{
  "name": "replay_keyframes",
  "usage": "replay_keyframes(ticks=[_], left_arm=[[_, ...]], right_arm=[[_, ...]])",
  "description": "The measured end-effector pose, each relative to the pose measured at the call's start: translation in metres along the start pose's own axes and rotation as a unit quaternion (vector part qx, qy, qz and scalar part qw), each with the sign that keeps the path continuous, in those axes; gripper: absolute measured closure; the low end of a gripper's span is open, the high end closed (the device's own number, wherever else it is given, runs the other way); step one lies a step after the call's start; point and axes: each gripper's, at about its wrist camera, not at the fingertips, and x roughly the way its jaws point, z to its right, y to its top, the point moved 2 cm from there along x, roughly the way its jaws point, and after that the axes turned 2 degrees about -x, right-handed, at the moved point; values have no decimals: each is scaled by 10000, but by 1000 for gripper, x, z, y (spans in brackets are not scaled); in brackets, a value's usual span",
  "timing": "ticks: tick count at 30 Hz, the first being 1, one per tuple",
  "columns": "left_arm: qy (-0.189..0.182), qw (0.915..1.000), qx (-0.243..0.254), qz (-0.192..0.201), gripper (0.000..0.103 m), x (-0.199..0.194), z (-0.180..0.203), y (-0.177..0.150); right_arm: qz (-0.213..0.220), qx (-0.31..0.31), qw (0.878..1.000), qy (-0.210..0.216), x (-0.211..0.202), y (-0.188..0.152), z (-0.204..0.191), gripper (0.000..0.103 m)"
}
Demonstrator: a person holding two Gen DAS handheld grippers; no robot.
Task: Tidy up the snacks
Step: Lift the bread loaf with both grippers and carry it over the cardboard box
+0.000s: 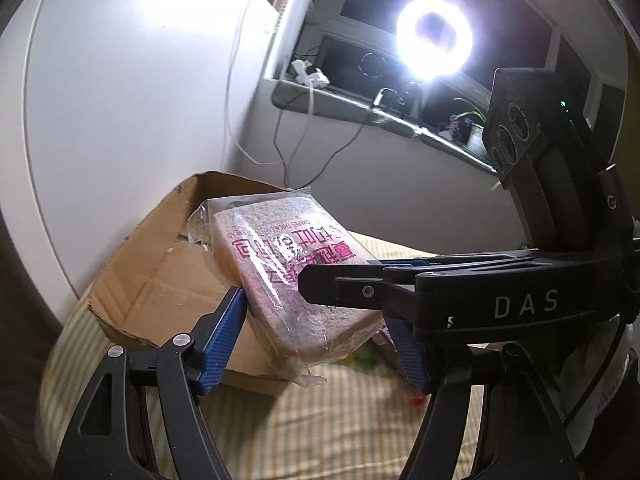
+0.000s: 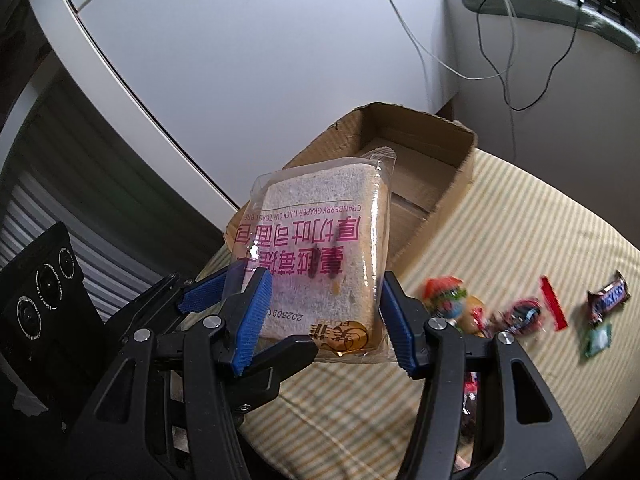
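I am carrying one wrapped slice of toast bread with both tools at once, above a surface covered in a striped cloth; I cannot tell whether it is a desk or a bed.

Farthest left in the right wrist view, the left gripper reaches in from the side, its blue pads pinching the clear wrapper's edge. In its own view, its fingers sit on either side of the packet's lower end, clamped on it.

Next, the right gripper has its blue pads pressed against the packet's two long sides, clamped near the bottom, so the pink lettering reads upside down to me. I judge the double hold keeps the soft, slippery packet from sagging or twisting.

Just behind the bread stands an open cardboard box, its inside bare where visible. I judge it is the destination, which explains the packet being held up over its near corner.

To the right, small wrapped sweets and a chocolate bar lie loose on the cloth, not yet sorted.
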Motion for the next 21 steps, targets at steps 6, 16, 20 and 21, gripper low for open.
replay_keyframes(ticks=[6, 16, 20, 21], left_arm=[[198, 9998, -97, 12, 34, 5, -19, 4], [382, 9990, -241, -68, 34, 13, -40, 3], [427, 9987, -242, -119, 35, 18, -43, 4], [439, 9987, -239, -138, 36, 21, -44, 5]], right_arm=[[-88, -35, 9999, 57, 23, 11, -6, 45], [-237, -57, 9997, 83, 58, 25, -6, 45], [-287, -39, 9996, 66, 63, 25, -4, 45], [-296, -40, 9995, 54, 64, 26, -3, 45]])
